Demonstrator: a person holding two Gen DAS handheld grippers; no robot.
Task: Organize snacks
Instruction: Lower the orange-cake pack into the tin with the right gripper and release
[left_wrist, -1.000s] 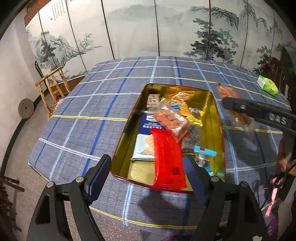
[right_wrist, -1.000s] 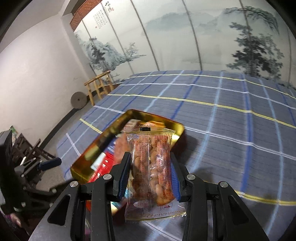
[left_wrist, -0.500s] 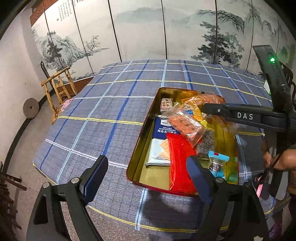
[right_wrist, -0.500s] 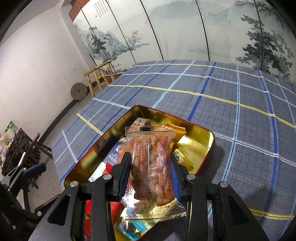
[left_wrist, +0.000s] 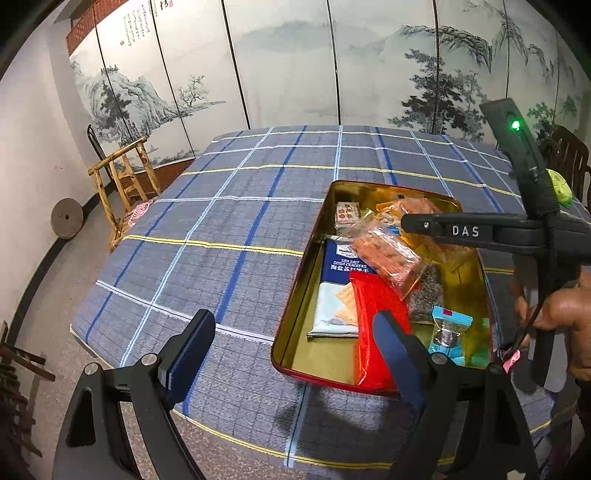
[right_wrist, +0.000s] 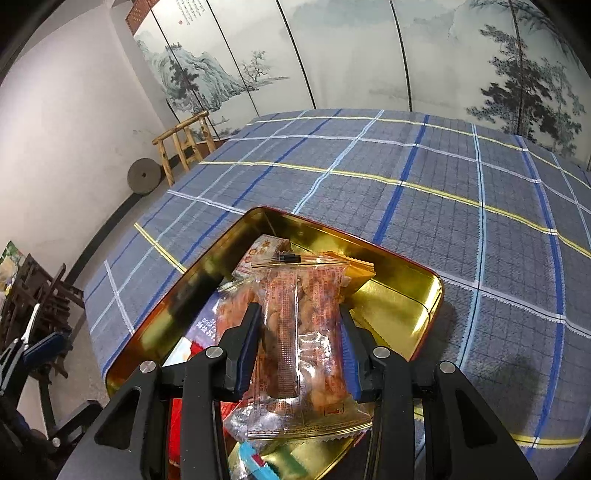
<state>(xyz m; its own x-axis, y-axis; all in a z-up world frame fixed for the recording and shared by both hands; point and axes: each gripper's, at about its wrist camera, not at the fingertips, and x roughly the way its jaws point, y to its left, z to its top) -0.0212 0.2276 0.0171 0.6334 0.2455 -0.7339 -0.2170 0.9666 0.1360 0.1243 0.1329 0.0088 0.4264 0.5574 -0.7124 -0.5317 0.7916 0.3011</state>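
right gripper (right_wrist: 300, 345) clamped on peanut packet (right_wrist: 301, 332), long axis toward 12 o'clock, directly above gold tin (right_wrist: 402, 284), nearer than wide-open, empty left gripper (left_wrist: 291, 354).

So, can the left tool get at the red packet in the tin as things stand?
Probably yes: the left tool is open and empty, and the red packet lies uncovered at the tin's near end.

Even indoor light, strong fisheye bending and black corners at frame edges, golden glare inside the tin (right_wrist: 402, 295), soft shadows on the tablecloth (left_wrist: 295, 417), sharp focus throughout
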